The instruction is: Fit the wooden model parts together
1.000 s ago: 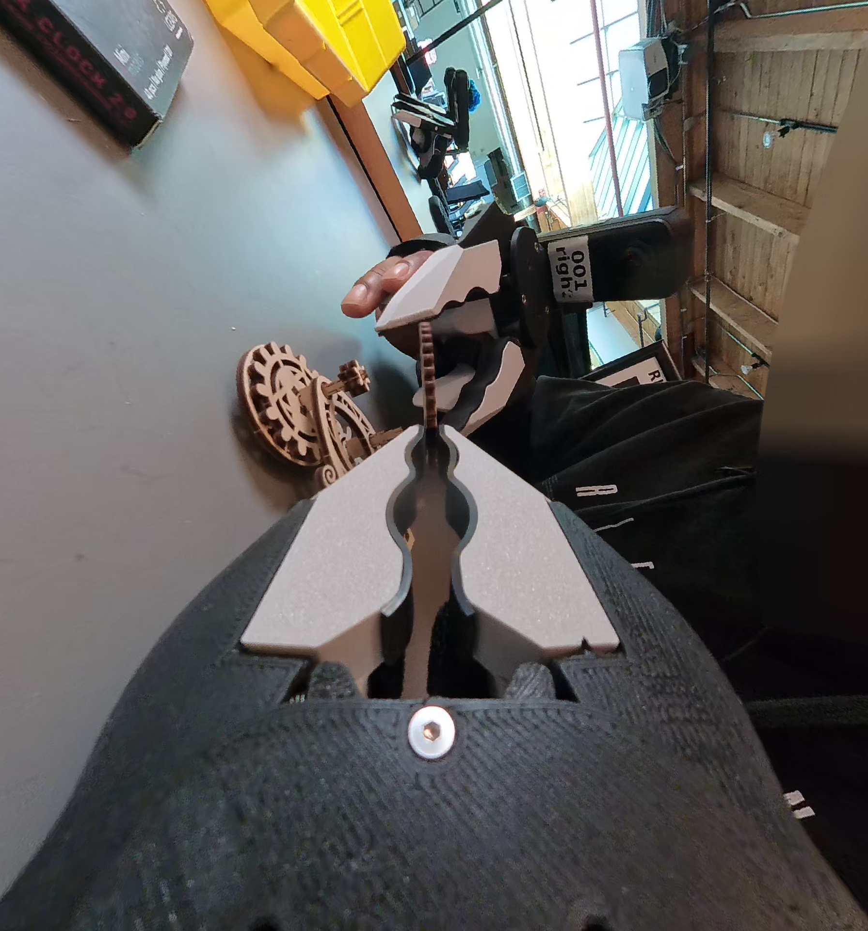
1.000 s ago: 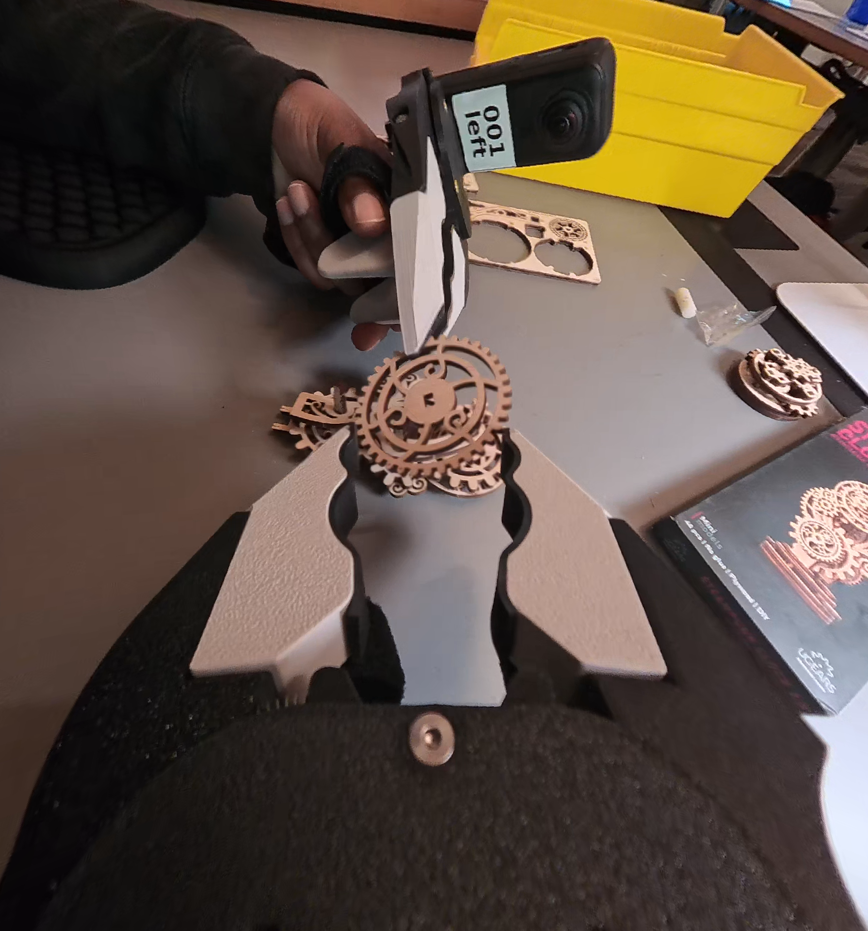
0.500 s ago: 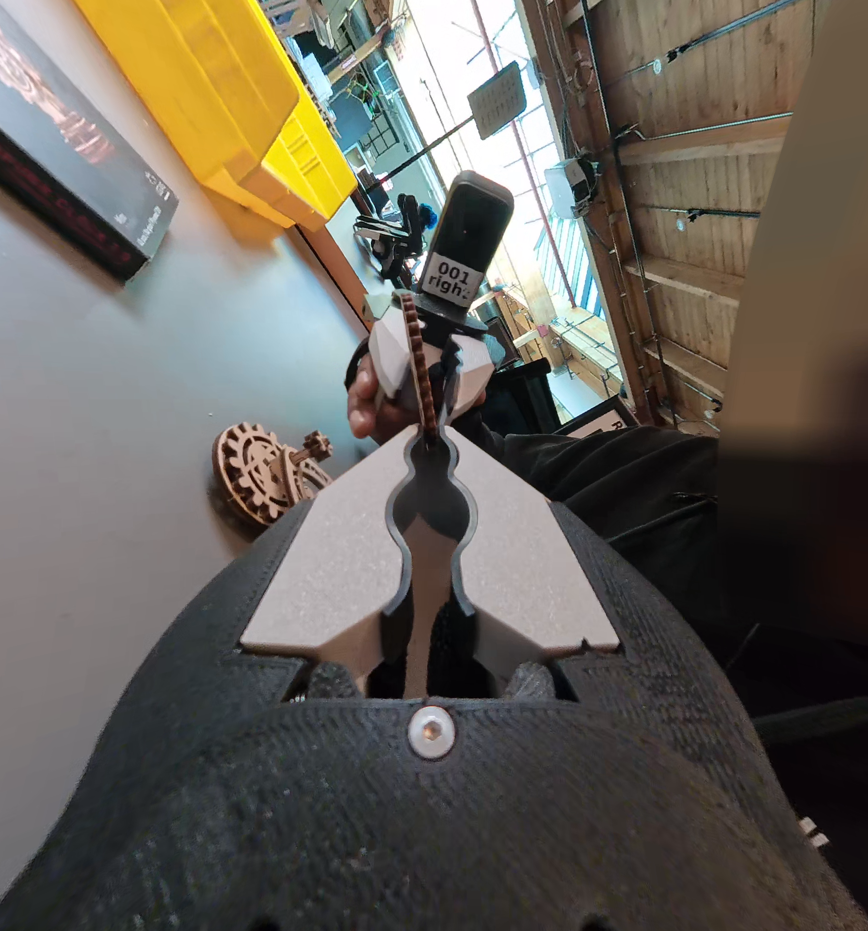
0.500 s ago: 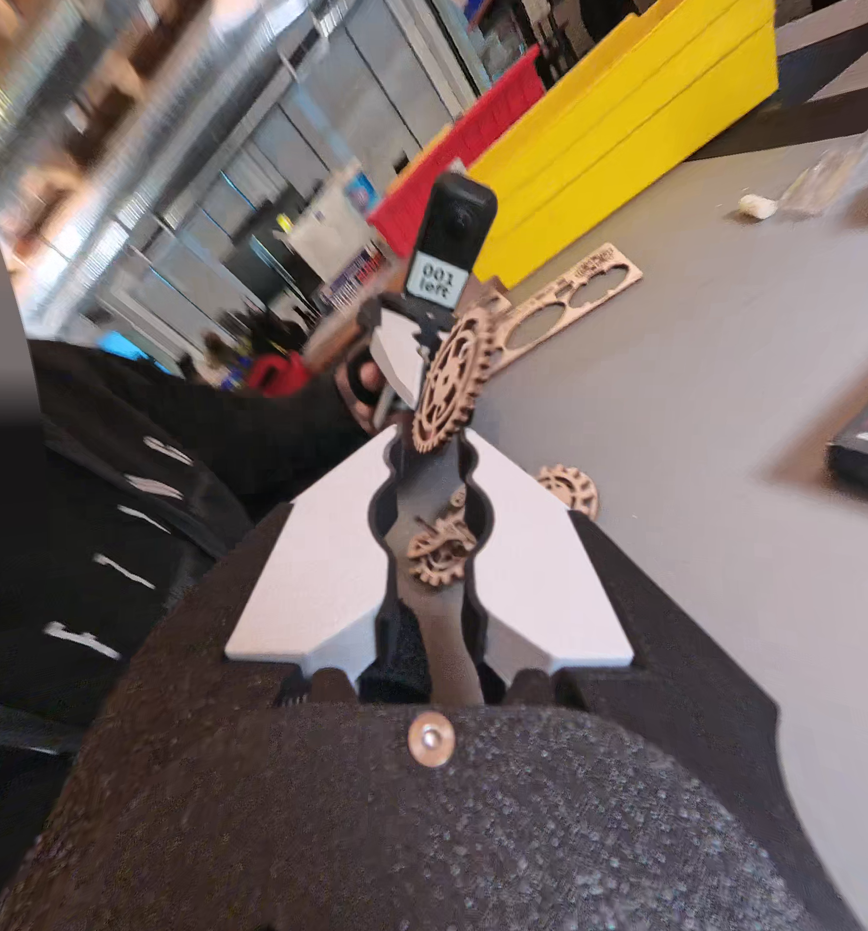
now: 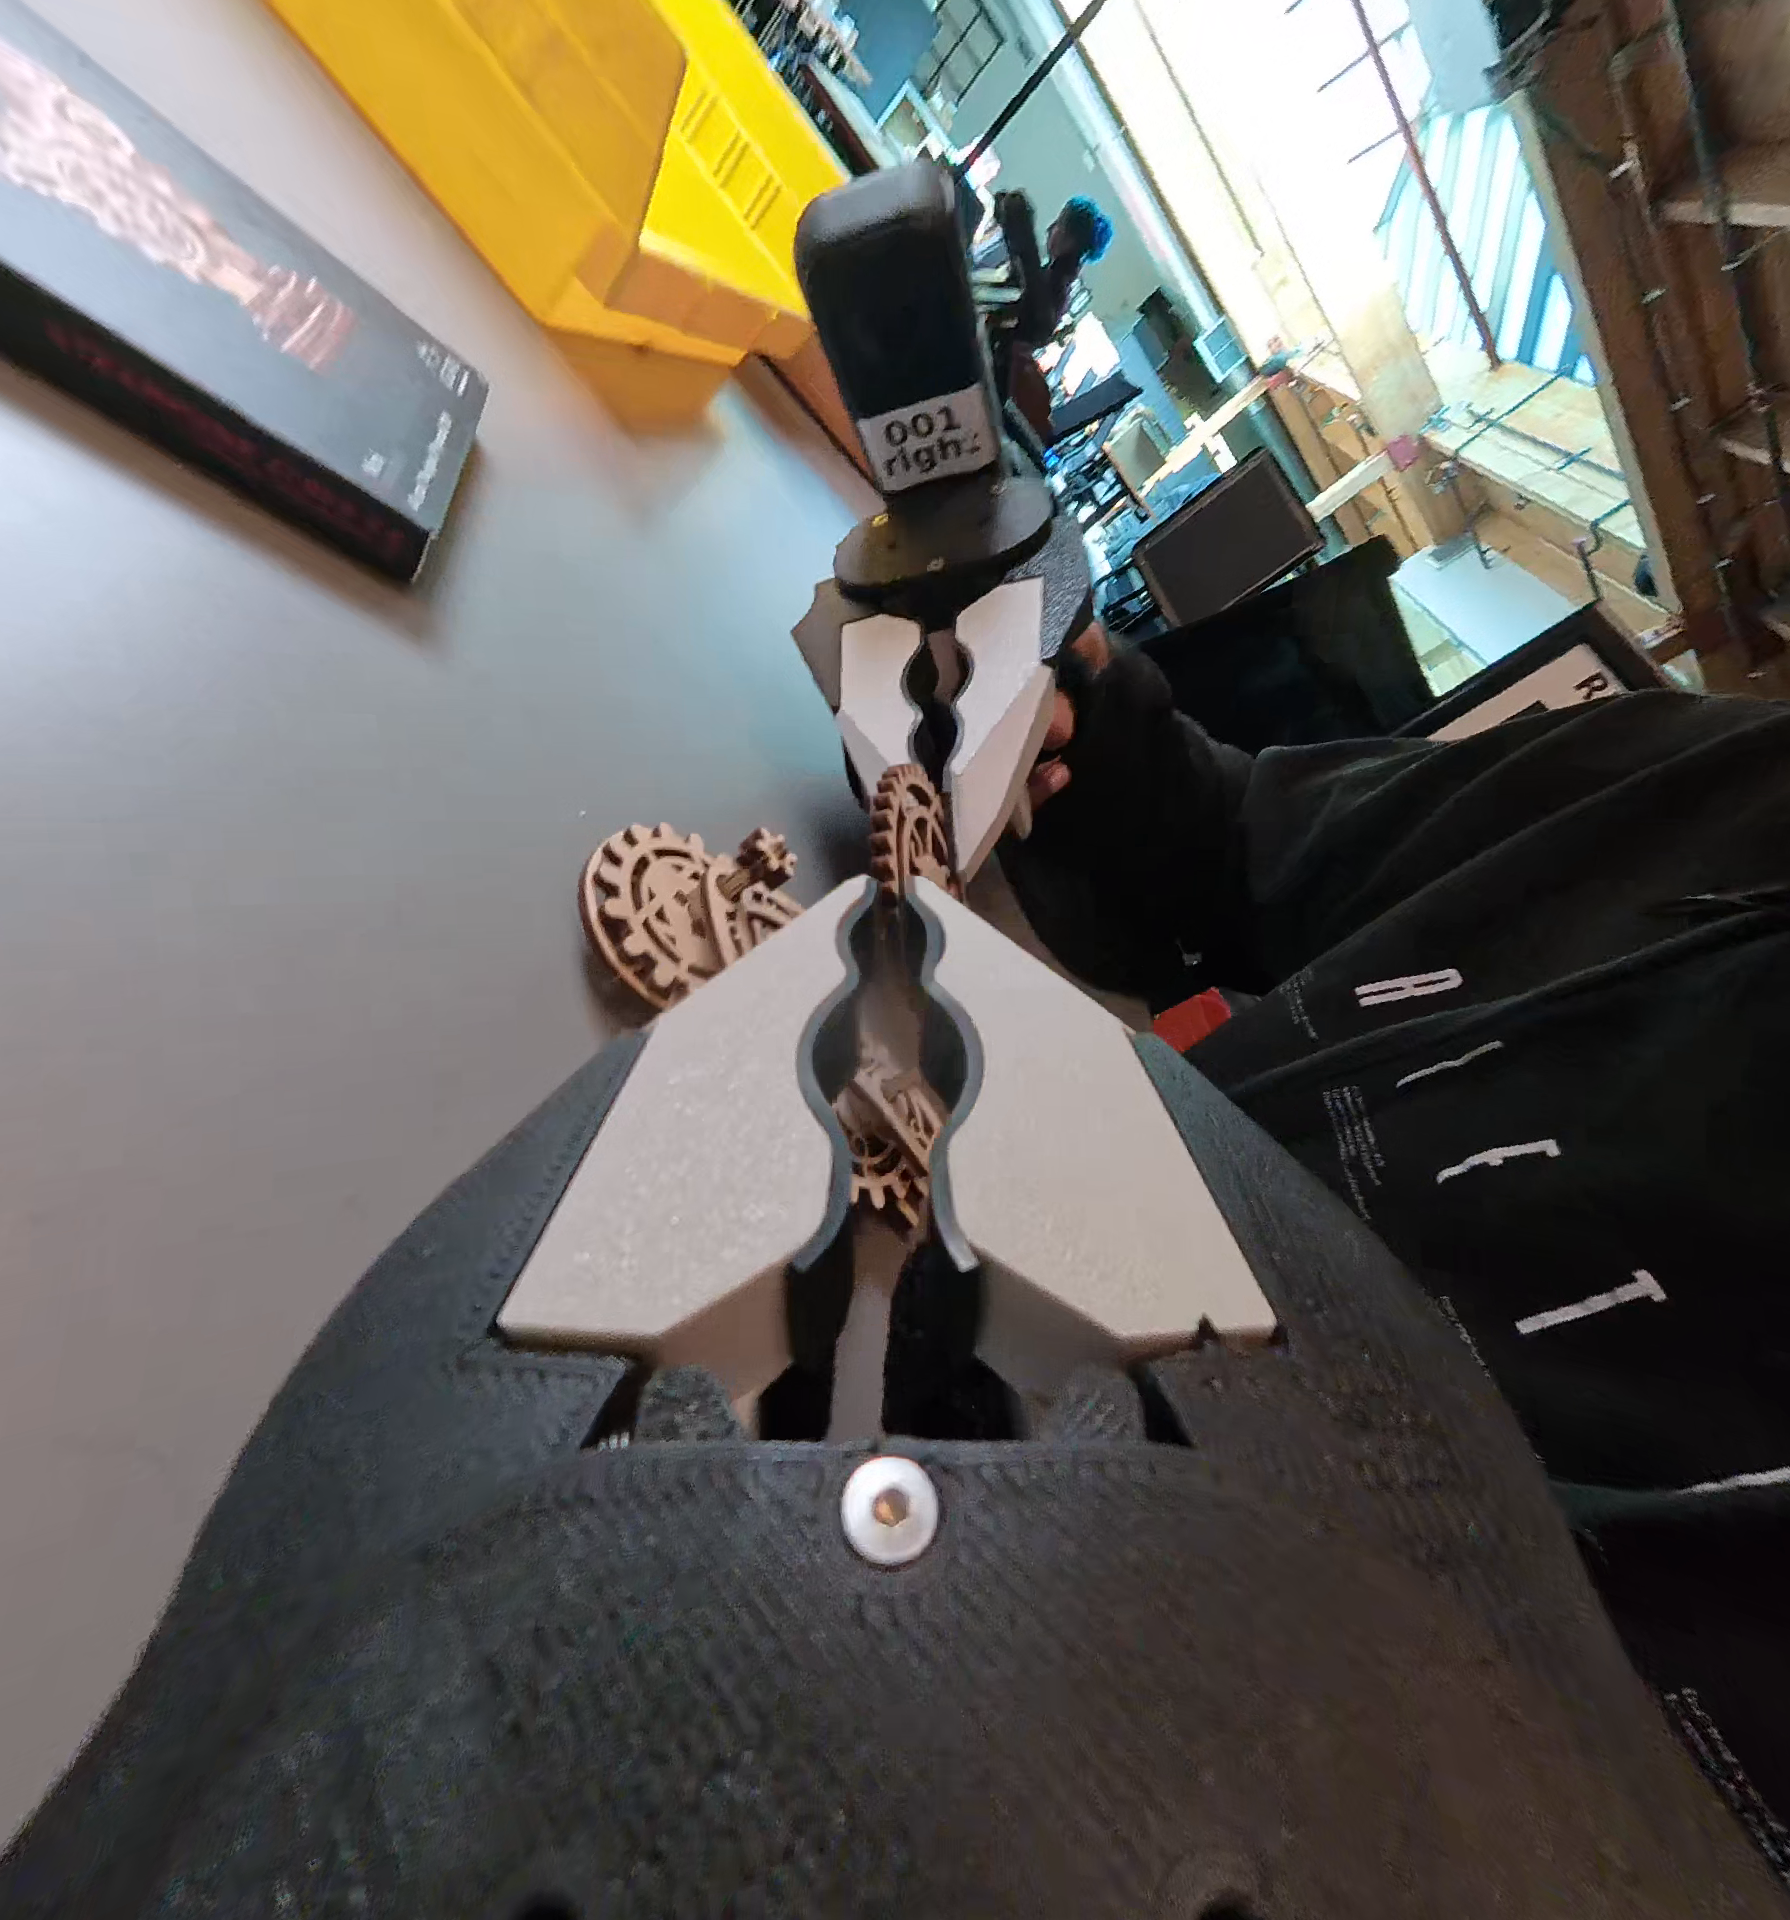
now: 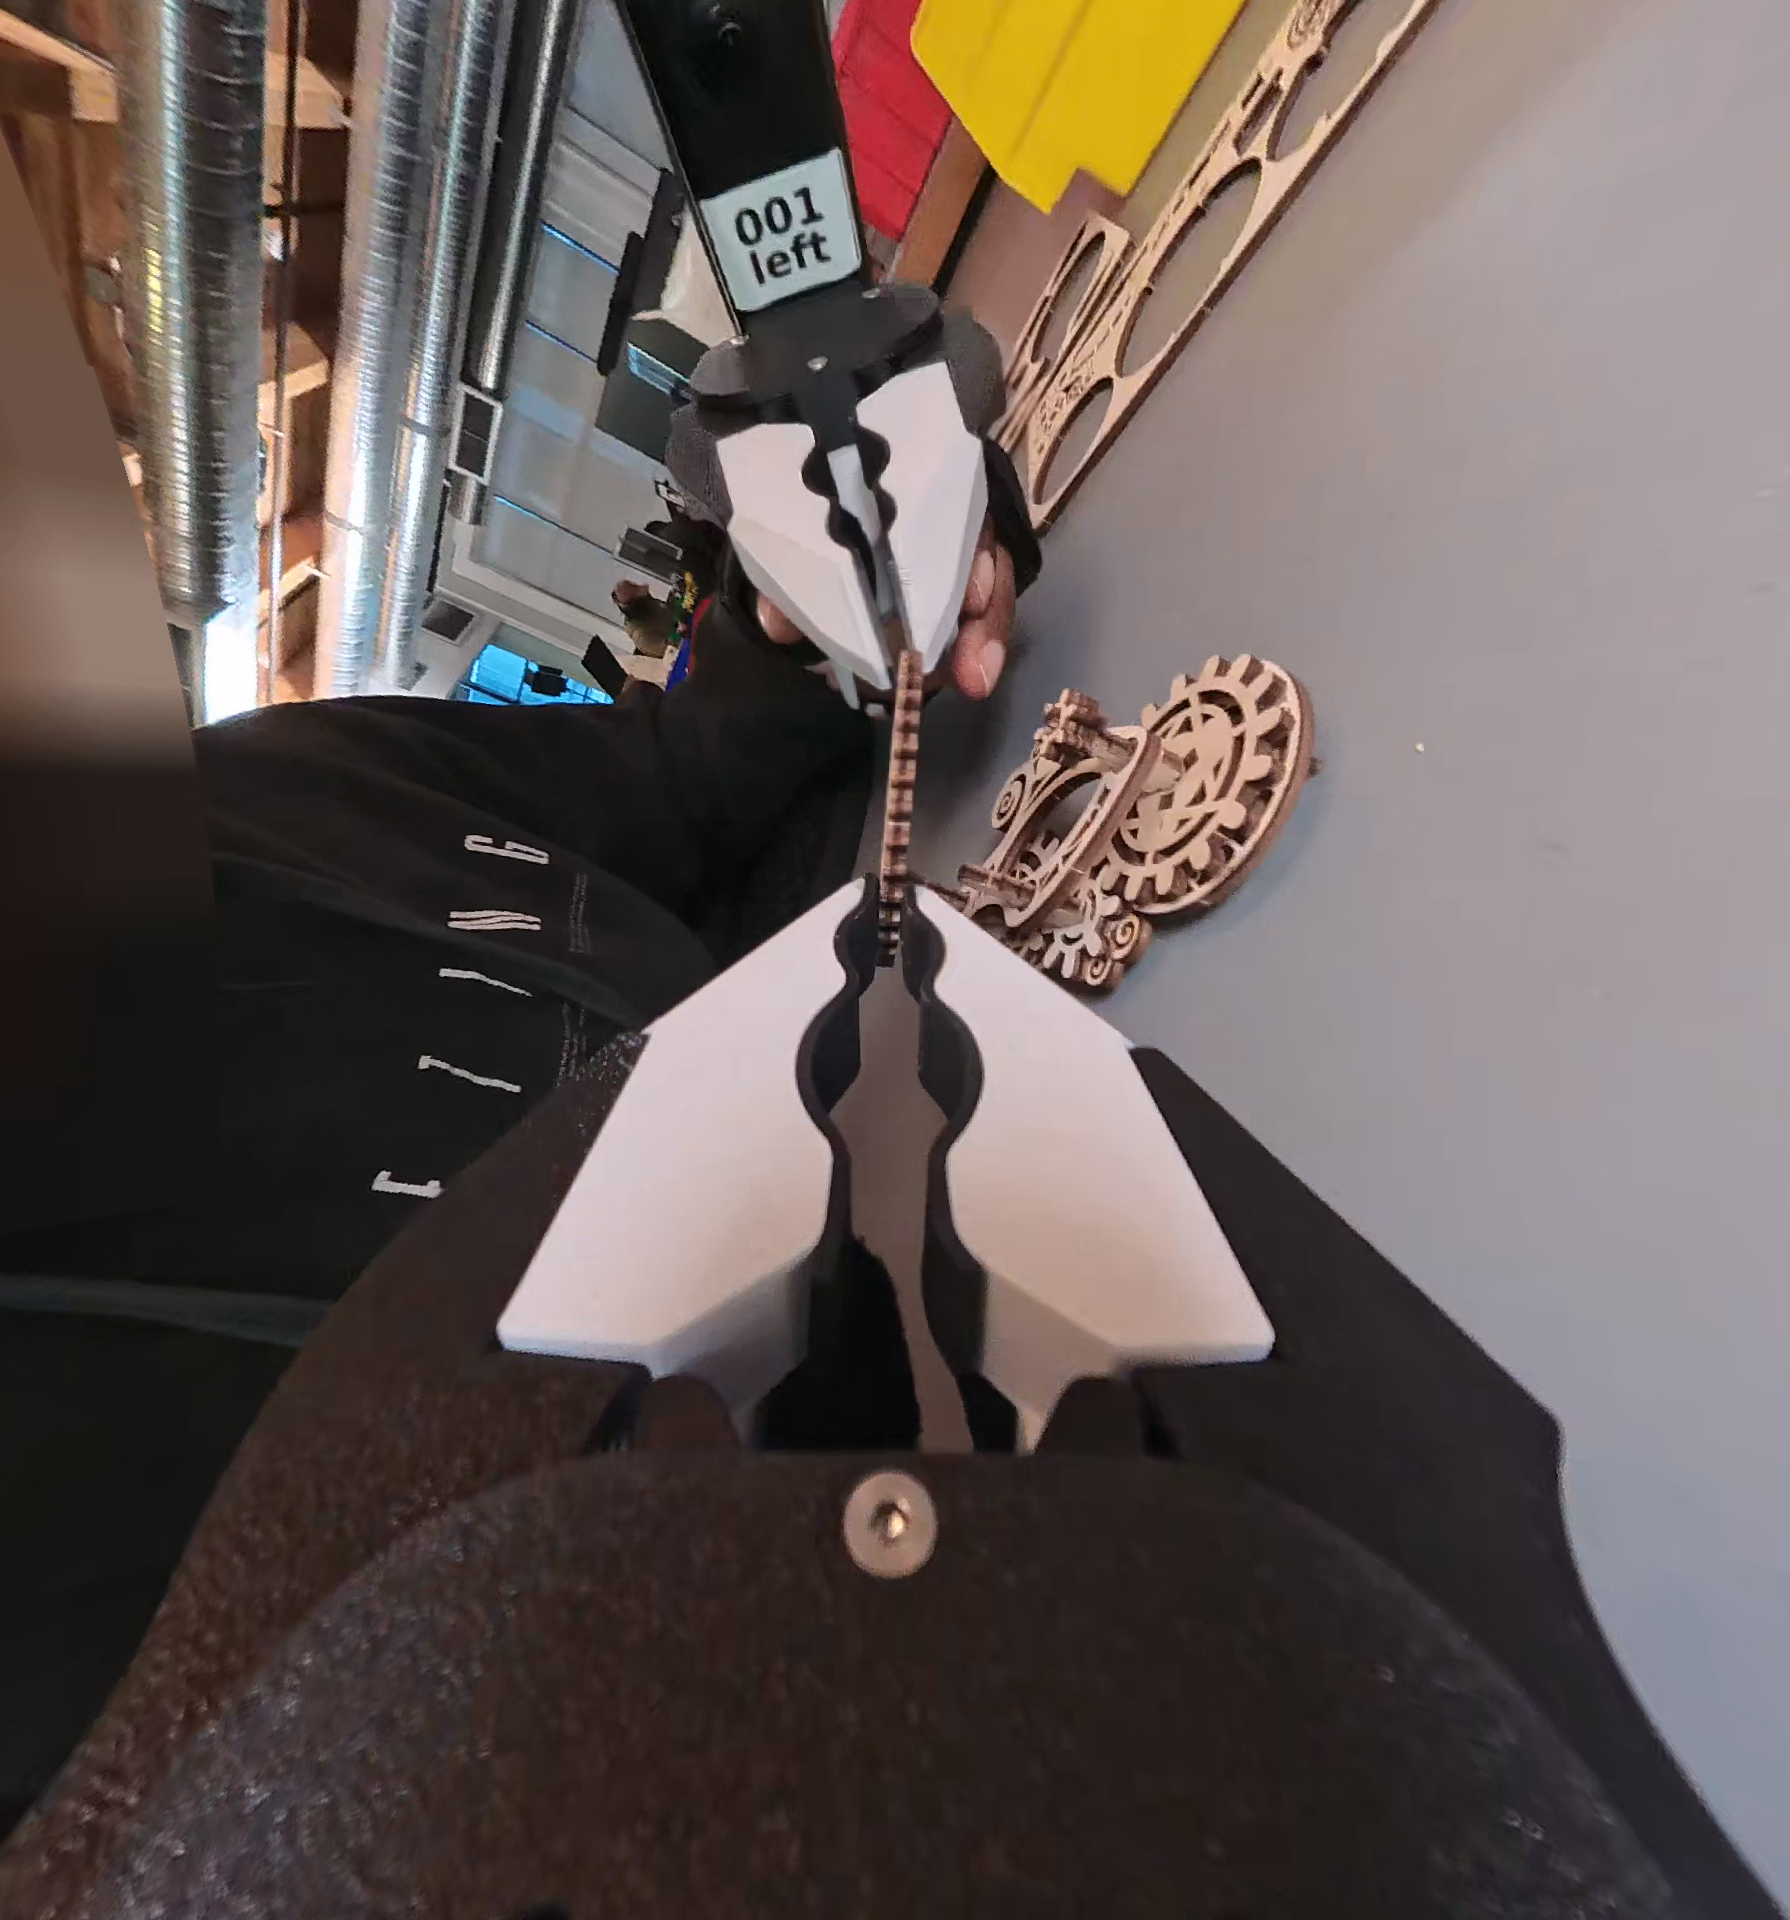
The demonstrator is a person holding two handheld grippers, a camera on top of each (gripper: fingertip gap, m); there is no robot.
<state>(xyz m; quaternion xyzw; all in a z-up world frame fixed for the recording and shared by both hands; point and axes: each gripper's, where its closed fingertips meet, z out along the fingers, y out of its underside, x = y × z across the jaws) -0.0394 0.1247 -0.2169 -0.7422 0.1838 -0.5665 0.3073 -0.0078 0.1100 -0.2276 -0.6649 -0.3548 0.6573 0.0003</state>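
Holding 1 wooden gear (image 6: pixel 899 790) between them, both grippers have it pinched by opposite edges, up in the air off the grey bench (image 6: pixel 1545 935). From the right gripper (image 6: pixel 886 914) the gear is edge-on, its flat face lined up with the gap between the fingers, running straight away to the left gripper (image 6: pixel 896 649), which clamps the far rim. So both are clenched on the same gear, nose to nose, equally close to it.

The half-built gear assembly (image 6: pixel 1151 821) lies on its side on the bench just beside the gear, below and to the right in the right wrist view. My guess is the gear has to swing over to it and line up its centre hole with a shaft there, though I can't make out which one.

Writing-wise: each gripper carries a small label, the black box (image 5: pixel 195 343) and the dark sleeve (image 5: pixel 1493 1143) both have print. A punched-out wooden sheet (image 6: pixel 1182 260) and yellow bins (image 5: pixel 579 156) sit further from the assembly.
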